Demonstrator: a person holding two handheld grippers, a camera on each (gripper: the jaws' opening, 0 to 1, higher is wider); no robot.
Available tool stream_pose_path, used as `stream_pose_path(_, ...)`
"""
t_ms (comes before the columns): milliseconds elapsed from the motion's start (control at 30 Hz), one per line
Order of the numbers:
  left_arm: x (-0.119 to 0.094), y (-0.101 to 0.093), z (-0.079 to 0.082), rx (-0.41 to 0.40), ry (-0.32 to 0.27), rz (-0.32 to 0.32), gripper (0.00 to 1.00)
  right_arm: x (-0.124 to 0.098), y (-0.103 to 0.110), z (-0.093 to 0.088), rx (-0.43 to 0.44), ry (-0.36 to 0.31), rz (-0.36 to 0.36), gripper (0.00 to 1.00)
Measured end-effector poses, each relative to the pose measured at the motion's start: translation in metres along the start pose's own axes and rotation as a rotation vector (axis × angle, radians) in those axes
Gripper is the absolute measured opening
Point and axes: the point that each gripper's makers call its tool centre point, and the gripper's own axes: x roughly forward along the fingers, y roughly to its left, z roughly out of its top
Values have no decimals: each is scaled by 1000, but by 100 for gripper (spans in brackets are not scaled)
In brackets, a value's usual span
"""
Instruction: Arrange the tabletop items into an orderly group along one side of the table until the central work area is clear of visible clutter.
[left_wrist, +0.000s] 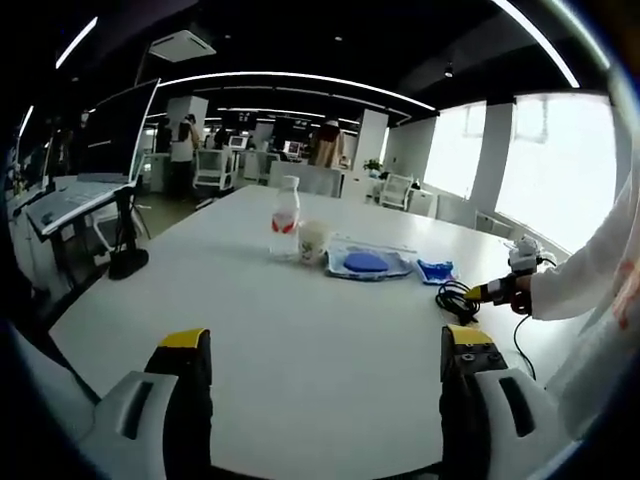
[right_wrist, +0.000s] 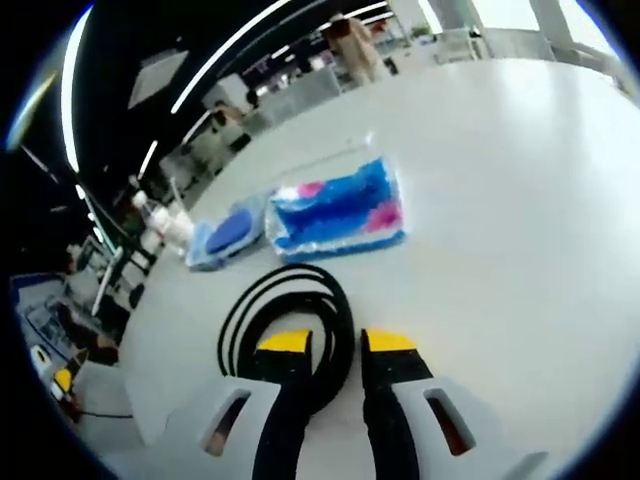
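Left gripper (left_wrist: 325, 352): held low over the near edge of the white desk (left_wrist: 300, 330), its yellow-tipped fingers (left_wrist: 184, 340) wide apart with nothing between them.
Bottle (left_wrist: 285, 217): stood upright toward the far middle of the desk, clear with a red label.
Cup (left_wrist: 313, 241): sat just right of the bottle, close to touching it.
Blue pouch (left_wrist: 365, 263): lay flat right of the cup, on a clear wrapper.
Blue packet (left_wrist: 436, 270): lay right of the pouch, near the cable.
Black cable (right_wrist: 290, 325): coiled on the desk in the right gripper view, just nearer than a blue and pink packet (right_wrist: 338, 212).
Right gripper (right_wrist: 335, 342): fingers (right_wrist: 390, 345) nearly together, straddling the coil's near loop; whether they pinched it I cannot tell.
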Motion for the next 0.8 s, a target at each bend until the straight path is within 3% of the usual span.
stream_pose_path(233, 1, -1, 0, -6, 2, -7, 100, -5, 1, 3, -8, -30, -15, 29)
stream_pose_path(800, 4, -5, -3, -7, 25, -39, 100, -32, -3, 14, -19, -136, -34, 45)
